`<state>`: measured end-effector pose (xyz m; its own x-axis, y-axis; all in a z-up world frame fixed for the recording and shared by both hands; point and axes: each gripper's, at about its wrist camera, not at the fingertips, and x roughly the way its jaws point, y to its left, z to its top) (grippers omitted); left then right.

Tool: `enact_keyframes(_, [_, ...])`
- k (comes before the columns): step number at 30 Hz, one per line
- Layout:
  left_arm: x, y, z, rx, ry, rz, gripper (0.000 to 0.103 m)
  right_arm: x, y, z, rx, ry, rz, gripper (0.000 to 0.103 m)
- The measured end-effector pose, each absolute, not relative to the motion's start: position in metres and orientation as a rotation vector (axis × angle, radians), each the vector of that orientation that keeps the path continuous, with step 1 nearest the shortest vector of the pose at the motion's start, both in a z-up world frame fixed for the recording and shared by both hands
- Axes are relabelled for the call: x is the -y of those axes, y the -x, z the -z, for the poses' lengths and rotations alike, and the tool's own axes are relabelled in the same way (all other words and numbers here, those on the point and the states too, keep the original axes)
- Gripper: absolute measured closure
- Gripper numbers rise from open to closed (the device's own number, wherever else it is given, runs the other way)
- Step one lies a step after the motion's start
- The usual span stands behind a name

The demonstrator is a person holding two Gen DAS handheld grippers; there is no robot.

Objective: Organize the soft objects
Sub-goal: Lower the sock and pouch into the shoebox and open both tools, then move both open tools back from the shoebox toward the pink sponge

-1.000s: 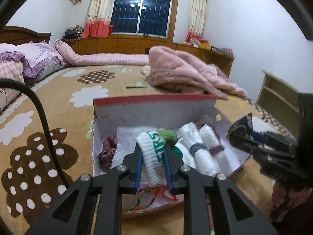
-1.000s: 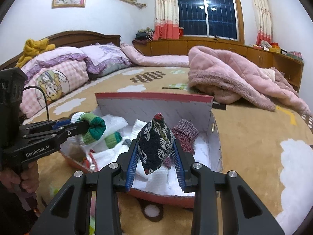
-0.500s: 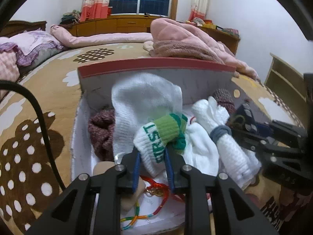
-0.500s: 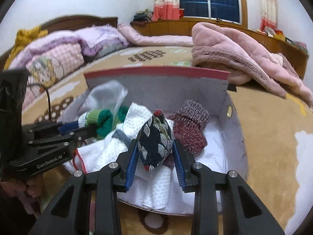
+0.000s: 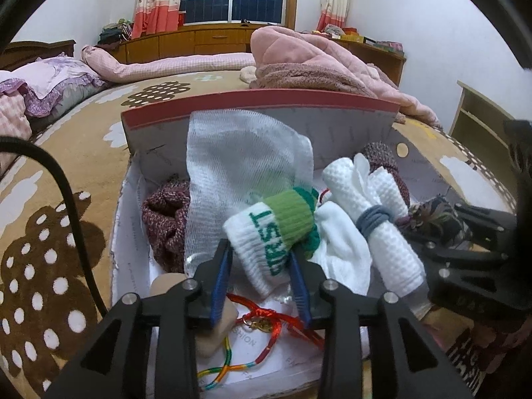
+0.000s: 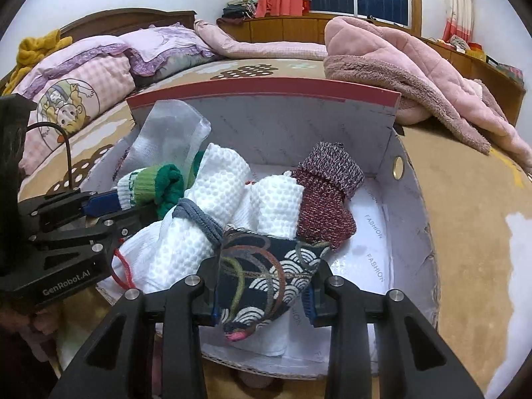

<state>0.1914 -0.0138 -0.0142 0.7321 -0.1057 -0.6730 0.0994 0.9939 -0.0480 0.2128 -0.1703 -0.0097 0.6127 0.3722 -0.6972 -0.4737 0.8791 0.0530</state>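
A cardboard box (image 5: pixel 259 106) with a red rim lies on the bed. My left gripper (image 5: pixel 261 254) is inside it, its jaws spread around a white and green rolled sock (image 5: pixel 276 229) that rests between them. My right gripper (image 6: pixel 262 291) has its jaws spread around a dark wave-patterned pouch (image 6: pixel 266 279) lying low in the box (image 6: pixel 412 219). A rolled white waffle towel (image 5: pixel 375 222) with a grey band lies between the two, also in the right wrist view (image 6: pixel 206 206). Maroon knit socks (image 6: pixel 326 199) and a white mesh bag (image 5: pixel 239 166) lie in the box.
A pink fleece blanket (image 6: pixel 415 76) is heaped behind the box. Pillows (image 6: pixel 99 66) lie at the left of the bed. Red and rainbow cords (image 5: pixel 262 326) and a beige block (image 5: pixel 212 329) lie on the box floor. A wooden shelf (image 5: pixel 478 116) stands right.
Both grippers have moved down into the box. The jaws of each have widened around the sock and the pouch, which now rest lower among the other items.
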Motion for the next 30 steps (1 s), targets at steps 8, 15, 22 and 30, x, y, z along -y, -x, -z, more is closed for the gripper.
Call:
enact_keyframes(8, [0.018,-0.19,0.013,-0.735,-0.018,0.09,0.062,0.169,-0.213,0.009,-0.766,0.145,-0.477,0.066])
enact_keyframes(15, [0.023,-0.186,0.013,-0.72,-0.041,0.062,0.059,0.169,-0.213,0.009,-0.763,0.152,-0.465,0.064])
enact_keyframes(22, [0.019,-0.18,0.01,-0.703,-0.029,0.054,0.039,0.167,-0.208,0.005,-0.729,0.184,-0.399,0.055])
enact_keyframes(30, [0.022,-0.172,0.003,-0.709,-0.063,0.068,0.03,0.17,-0.2,-0.007,-0.752,0.171,-0.443,0.035])
